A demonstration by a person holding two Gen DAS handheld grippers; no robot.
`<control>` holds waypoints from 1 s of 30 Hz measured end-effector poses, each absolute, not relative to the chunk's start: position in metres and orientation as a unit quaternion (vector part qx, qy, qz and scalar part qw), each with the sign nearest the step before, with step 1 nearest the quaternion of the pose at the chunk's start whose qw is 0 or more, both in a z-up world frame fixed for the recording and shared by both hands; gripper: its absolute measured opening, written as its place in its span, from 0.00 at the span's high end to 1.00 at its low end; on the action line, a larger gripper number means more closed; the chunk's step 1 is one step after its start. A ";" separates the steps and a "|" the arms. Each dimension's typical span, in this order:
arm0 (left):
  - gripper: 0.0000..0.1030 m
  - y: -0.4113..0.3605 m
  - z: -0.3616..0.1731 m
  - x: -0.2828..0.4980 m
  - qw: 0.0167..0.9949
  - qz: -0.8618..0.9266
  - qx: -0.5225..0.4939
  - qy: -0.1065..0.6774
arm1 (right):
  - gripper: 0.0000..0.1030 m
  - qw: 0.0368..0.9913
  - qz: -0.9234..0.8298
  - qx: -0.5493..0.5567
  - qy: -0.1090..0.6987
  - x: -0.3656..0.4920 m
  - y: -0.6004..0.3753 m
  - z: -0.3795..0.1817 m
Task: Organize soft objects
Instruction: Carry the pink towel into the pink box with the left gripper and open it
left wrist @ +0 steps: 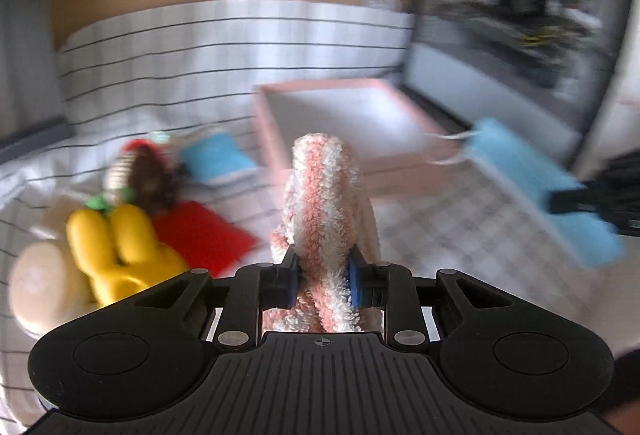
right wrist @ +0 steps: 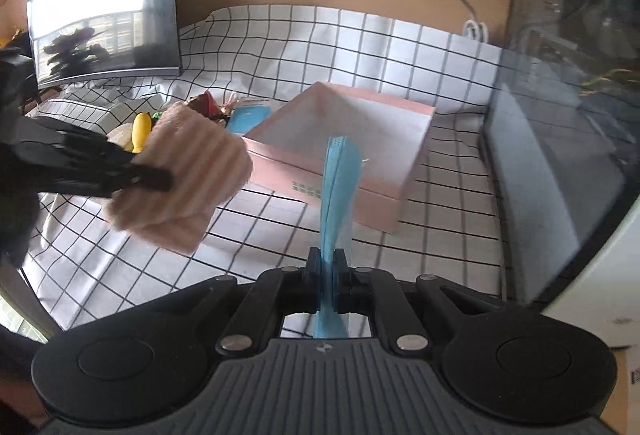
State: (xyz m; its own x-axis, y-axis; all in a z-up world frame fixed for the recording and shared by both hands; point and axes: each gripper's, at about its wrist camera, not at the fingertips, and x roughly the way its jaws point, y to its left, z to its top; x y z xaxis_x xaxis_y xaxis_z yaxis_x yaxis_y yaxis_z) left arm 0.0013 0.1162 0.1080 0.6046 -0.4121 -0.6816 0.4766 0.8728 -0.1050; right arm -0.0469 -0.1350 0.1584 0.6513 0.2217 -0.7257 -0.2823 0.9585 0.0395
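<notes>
Left tool [left wrist: 323,277] grips a folded pink-and-white towel [left wrist: 326,203], held above the surface near the pink box [left wrist: 276,131]. Right tool [right wrist: 327,267] pinches a thin blue mask [right wrist: 338,187] before the same box. Both items appear light, limp and compressible; a mid-fold grip seems advisable to limit drooping.
</notes>
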 end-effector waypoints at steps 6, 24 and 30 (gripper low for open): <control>0.74 0.079 0.149 -0.005 0.877 -0.329 0.032 0.349 | 0.95 0.918 0.116 -0.020 0.379 -0.074 -0.154 0.163; 0.65 0.059 0.099 0.194 0.893 -0.171 -0.081 0.408 | 0.95 0.941 0.038 0.006 0.335 -0.118 -0.178 0.170; 0.65 0.108 0.104 0.134 0.893 -0.180 -0.144 0.388 | 0.95 0.949 0.079 0.032 0.302 -0.066 -0.178 0.200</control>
State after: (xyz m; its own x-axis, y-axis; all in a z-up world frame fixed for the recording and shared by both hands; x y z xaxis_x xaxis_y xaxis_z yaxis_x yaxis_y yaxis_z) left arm 0.1342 0.1080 0.1044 0.6347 -0.4323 -0.6405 0.2093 0.8941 -0.3960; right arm -0.0658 -0.1782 0.1996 0.8051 0.1699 -0.5683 -0.1312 0.9854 0.1087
